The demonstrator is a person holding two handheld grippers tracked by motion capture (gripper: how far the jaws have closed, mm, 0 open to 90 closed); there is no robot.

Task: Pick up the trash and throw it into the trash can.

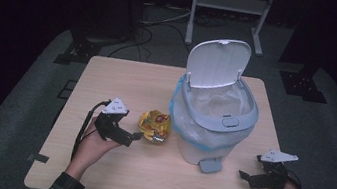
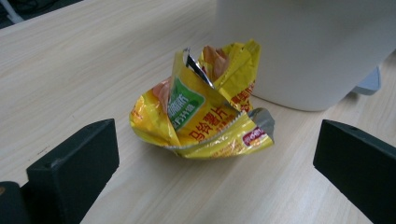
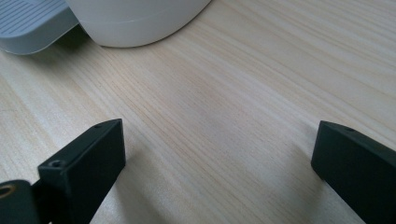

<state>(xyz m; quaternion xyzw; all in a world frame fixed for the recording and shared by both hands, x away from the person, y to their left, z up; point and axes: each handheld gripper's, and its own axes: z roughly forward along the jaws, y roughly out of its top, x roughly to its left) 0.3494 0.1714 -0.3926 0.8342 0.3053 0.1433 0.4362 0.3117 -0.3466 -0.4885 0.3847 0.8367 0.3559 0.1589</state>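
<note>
Light wooden desk [image 1: 122,82], dark room. Crumpled yellow snack bag [image 1: 154,126] lies beside the open-lidded bin [image 1: 212,126]. Left tool [image 1: 134,137] is spread just short of it; right tool [image 1: 249,179] is spread, idle. Jaws should be closed across the bag's raised folds.

**Lab or studio — not a home**

Dark, curtained surround; grey carpet; a lone wooden table [image 1: 122,82] under a spot of light. Behind it, loose cables [image 1: 160,20] on the floor and a white metal stand [image 1: 230,5] — test-rig fittings.
</note>
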